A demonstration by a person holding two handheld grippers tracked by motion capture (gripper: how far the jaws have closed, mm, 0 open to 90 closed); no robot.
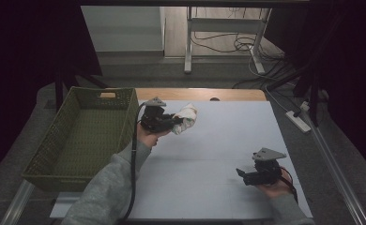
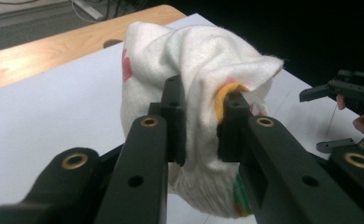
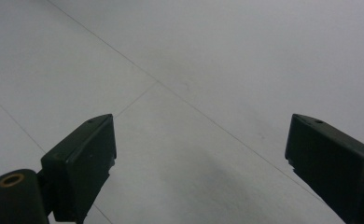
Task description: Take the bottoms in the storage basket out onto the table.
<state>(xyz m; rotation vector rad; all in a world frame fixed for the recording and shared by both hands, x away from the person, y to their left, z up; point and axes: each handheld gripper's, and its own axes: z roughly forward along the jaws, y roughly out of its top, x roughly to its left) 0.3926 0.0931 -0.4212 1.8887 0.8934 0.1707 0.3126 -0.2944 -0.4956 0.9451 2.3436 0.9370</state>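
Note:
A bunched white cloth (image 1: 186,118) with red, orange and green marks hangs above the white table (image 1: 218,140). My left gripper (image 1: 175,123) is shut on it, near the table's back left. In the left gripper view the cloth (image 2: 194,60) bulges up between and over both black jaws, and my left gripper (image 2: 203,121) pinches a fold of it. At the front right of the table my right gripper (image 1: 241,174) is held low with its jaws wide apart. The right gripper view has my right gripper (image 3: 201,154) over bare white tabletop, nothing between the jaws.
A green woven basket (image 1: 54,140) stands off the table's left edge, close to the left hand. A wooden strip (image 1: 200,93) runs along the table's far edge. Beyond it are a metal frame's legs (image 1: 188,42) and cables on the floor. A power strip (image 1: 299,121) lies right of the table.

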